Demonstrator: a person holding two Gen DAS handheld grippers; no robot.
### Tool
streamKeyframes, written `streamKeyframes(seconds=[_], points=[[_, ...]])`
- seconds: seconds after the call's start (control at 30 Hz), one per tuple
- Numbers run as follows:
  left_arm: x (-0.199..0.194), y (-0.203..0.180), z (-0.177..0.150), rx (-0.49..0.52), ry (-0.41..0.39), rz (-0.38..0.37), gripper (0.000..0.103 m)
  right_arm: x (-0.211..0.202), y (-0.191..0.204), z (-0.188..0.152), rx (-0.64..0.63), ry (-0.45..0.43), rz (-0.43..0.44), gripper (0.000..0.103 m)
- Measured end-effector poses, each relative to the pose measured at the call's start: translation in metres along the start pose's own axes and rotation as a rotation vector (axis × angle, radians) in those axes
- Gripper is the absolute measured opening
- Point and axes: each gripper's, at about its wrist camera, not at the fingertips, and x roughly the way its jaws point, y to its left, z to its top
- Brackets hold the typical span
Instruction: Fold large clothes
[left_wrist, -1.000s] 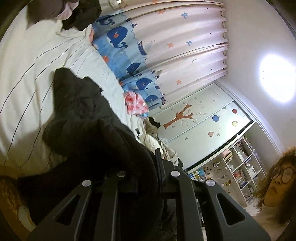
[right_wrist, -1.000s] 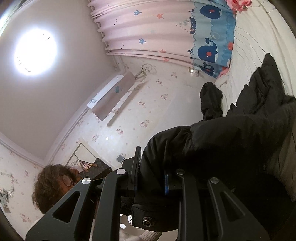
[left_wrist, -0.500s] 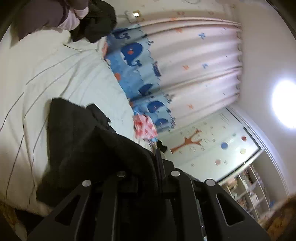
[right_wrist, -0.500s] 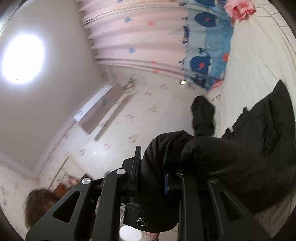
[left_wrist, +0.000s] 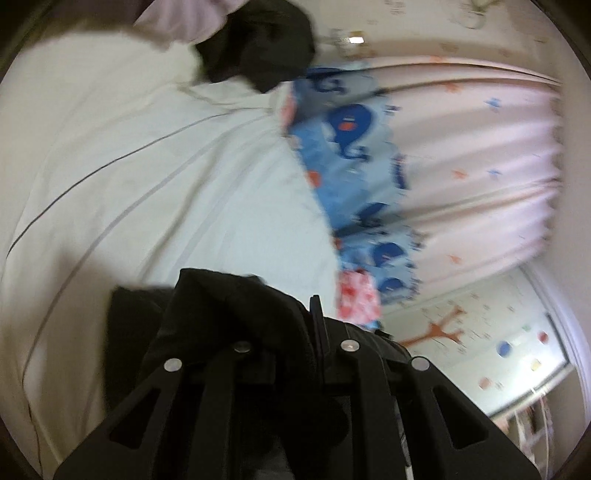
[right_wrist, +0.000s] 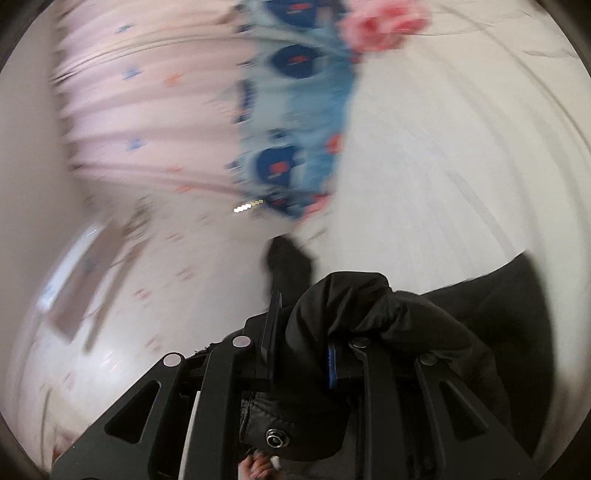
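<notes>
Jacket (left_wrist: 229, 317), black & puffy, is clamped in both grippers: left gripper (left_wrist: 295, 332) has its jaws closed on a bunched fold, right gripper (right_wrist: 299, 354) pinches a thick edge w/ a metal snap (right_wrist: 274, 440) showing below. Rest of the garment trails onto the white striped bedsheet (left_wrist: 147, 177), near its front edge. Whale-print curtain (left_wrist: 354, 147) hangs beyond the sheet's far side; pink cloth (right_wrist: 380, 26) lies on the sheet beside the curtain.
</notes>
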Motion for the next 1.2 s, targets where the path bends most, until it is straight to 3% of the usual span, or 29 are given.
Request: streamKeyframes(seconds=[0.1,0.2,0.27,0.33,0.4,0.5,0.6,0.73,0.83,0.9,0.97,1.0,1.03,1.13,1.2], points=[[0.030,0.025,0.003,-0.032,0.028,0.100,0.018,0.032,-0.042,0.008,0.059,0.003,-0.126,0.022],[0.046,0.038,0.002,-0.071,0.073,0.121,0.025,0.048,-0.065,0.006,0.088,0.007,-0.137,0.026],[0.044,0.037,0.002,-0.069,0.103,0.116,0.034,0.047,-0.066,0.006,0.071,0.009,-0.115,0.040],[0.035,0.033,0.005,-0.095,0.120,0.083,0.052,0.041,-0.061,0.008,0.073,0.011,-0.074,0.083],[0.017,0.024,0.009,-0.113,0.077,0.059,0.083,0.023,-0.048,0.011,0.069,-0.026,-0.060,0.097],[-0.017,-0.003,0.017,-0.087,-0.029,0.006,0.092,-0.002,-0.018,0.014,0.031,-0.067,-0.046,0.097],[-0.022,-0.042,0.013,0.051,-0.058,0.058,0.094,0.006,0.037,0.004,-0.212,-0.036,-0.187,0.097],[0.030,-0.104,-0.011,0.319,0.001,0.169,0.094,0.054,0.082,-0.027,-0.482,0.040,-0.394,0.097],[0.081,-0.120,-0.024,0.466,0.033,0.247,0.094,0.104,0.087,-0.047,-0.609,0.069,-0.532,0.097],[0.107,-0.109,-0.028,0.484,0.071,0.288,0.094,0.134,0.070,-0.055,-0.649,0.069,-0.590,0.097],[0.131,-0.068,-0.038,0.435,0.137,0.364,0.094,0.164,0.032,-0.063,-0.653,0.133,-0.702,0.097],[0.135,-0.049,-0.044,0.404,0.153,0.366,0.094,0.177,0.004,-0.068,-0.605,0.206,-0.738,0.097],[0.128,-0.036,-0.051,0.396,0.132,0.324,0.094,0.183,-0.011,-0.074,-0.557,0.259,-0.714,0.097],[0.108,-0.029,-0.067,0.458,0.113,0.350,0.094,0.187,-0.007,-0.096,-0.680,0.283,-0.753,0.096],[0.103,-0.036,-0.065,0.466,0.132,0.430,0.092,0.188,-0.005,-0.097,-0.704,0.300,-0.807,0.096]])
